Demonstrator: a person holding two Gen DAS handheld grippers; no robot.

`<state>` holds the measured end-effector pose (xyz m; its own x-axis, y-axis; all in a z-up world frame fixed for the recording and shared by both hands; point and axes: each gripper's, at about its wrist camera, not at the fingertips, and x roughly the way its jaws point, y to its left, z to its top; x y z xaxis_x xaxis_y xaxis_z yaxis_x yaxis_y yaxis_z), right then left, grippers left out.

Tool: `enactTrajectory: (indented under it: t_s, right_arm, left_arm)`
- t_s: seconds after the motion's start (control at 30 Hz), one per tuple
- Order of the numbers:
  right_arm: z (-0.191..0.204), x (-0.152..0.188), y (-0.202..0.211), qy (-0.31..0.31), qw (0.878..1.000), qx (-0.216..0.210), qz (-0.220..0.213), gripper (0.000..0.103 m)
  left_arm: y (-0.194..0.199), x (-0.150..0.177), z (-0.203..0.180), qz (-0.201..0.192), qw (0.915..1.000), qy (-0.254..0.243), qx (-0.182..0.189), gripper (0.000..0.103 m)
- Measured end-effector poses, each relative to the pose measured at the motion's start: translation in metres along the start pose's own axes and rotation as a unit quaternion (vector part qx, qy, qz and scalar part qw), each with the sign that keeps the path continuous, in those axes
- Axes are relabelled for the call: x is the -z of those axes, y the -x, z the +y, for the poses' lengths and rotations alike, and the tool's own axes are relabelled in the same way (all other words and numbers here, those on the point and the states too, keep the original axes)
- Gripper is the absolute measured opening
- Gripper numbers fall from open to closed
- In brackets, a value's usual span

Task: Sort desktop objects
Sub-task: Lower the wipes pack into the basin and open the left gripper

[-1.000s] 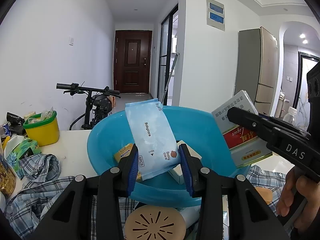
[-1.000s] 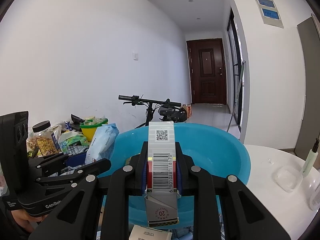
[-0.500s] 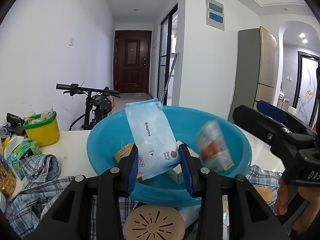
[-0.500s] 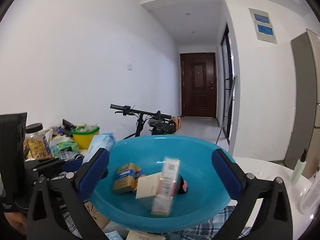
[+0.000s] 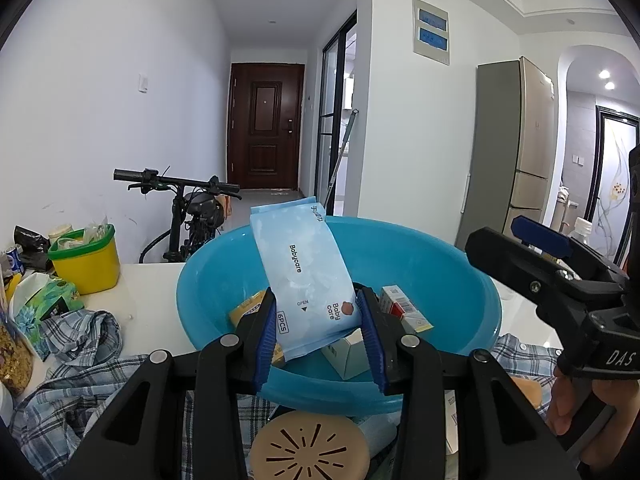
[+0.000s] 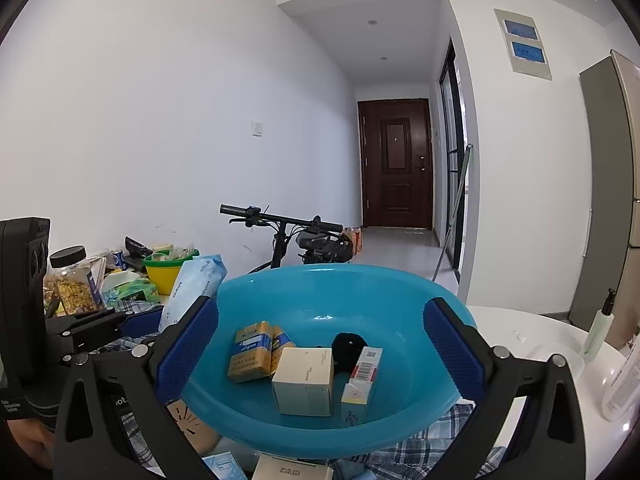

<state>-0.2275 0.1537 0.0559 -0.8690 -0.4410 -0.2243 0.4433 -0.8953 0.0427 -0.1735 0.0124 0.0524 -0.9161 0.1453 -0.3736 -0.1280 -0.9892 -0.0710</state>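
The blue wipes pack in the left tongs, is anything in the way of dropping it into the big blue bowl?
Nothing visible blocks it. The wipes pack is held in the left tongs right above the open blue bowl. The right tongs are open over the bowl. Boxes already lie on the bottom, with room left.

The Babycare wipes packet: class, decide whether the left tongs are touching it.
Touching. The left wrist view shows the left tongs shut on the wipes packet, with both blue pads pressed against its sides above the blue basin.
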Motion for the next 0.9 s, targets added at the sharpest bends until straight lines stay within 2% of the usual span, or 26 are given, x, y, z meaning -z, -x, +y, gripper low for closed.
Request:
enactTrajectory:
  t_s: [0.9]
  right_arm:
    - [0.0030, 0.0055, -0.0076, 0.012, 1.000, 0.001, 0.027, 0.102]
  left_arm:
    - [0.0037, -0.0065, 0.0037, -0.003, 1.0000, 0.008, 0.000, 0.041]
